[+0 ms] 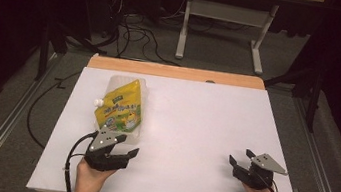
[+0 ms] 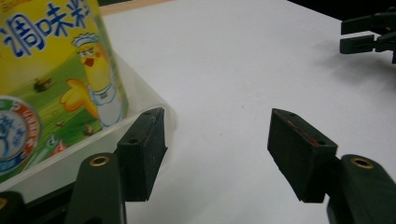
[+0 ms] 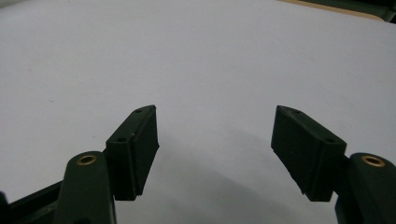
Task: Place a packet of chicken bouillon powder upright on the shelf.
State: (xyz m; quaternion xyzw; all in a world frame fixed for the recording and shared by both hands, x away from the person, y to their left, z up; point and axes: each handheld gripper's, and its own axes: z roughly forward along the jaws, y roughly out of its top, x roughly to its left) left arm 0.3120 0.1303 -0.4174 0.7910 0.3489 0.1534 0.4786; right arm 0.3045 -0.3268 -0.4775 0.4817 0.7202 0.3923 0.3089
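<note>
A yellow spouted pouch [image 1: 121,109] with a cartoon chick lies in a clear plastic tray [image 1: 112,82] on the left half of the white table [image 1: 194,124]. My left gripper [image 1: 127,145] sits just in front of the tray's near end, open, with nothing between its jaws. In the left gripper view the pouch [image 2: 56,74] and the tray's clear wall [image 2: 140,93] fill the left side. There my left gripper [image 2: 215,114] has one jaw beside the tray's corner. My right gripper [image 1: 240,156] rests open over bare table at the front right, and its own view shows the right gripper [image 3: 215,109] holding nothing.
A wooden strip [image 1: 177,71] runs along the table's far edge. Beyond it stand a white desk frame [image 1: 218,27] and floor cables [image 1: 136,35]. My right gripper [image 2: 369,32] appears at the far top right of the left gripper view.
</note>
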